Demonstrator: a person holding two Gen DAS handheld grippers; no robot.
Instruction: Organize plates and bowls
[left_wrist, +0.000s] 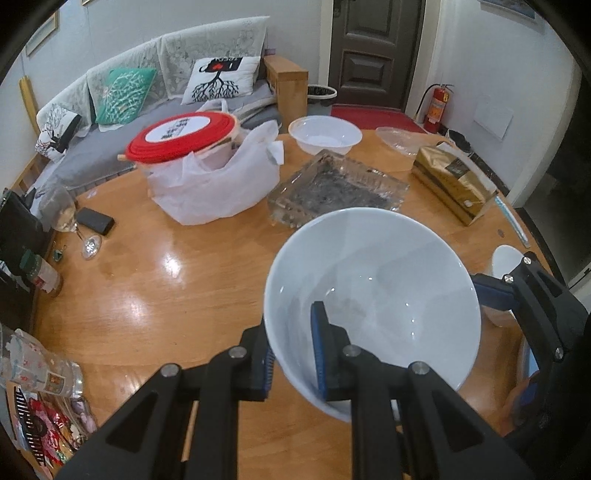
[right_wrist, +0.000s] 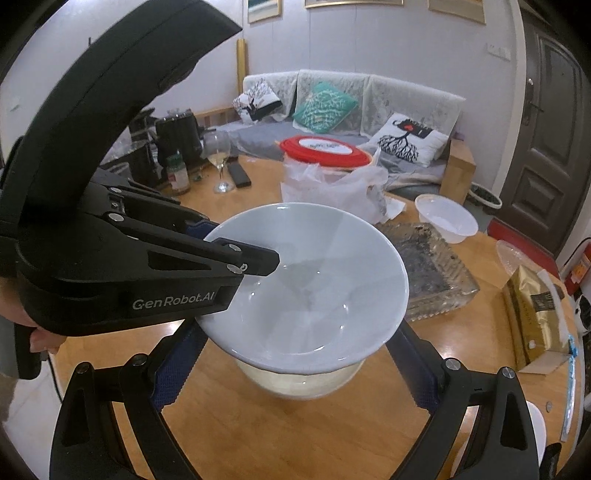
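Round wooden table (left_wrist: 207, 280), left tool (left_wrist: 293, 354) pinching one white bowl (left_wrist: 373, 295) rim, right tool (right_wrist: 295, 369) spread wide around second bowl (right_wrist: 299, 386) beneath.

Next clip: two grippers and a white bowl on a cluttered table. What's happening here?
A person works a handheld gripper in each hand. The left gripper pinches the rim of a white bowl, one finger inside and one outside. In the right wrist view that bowl sits over a second bowl standing on the round wooden table, apparently being stacked; whether they touch is unclear. The right gripper is open, its fingers either side of the lower bowl.
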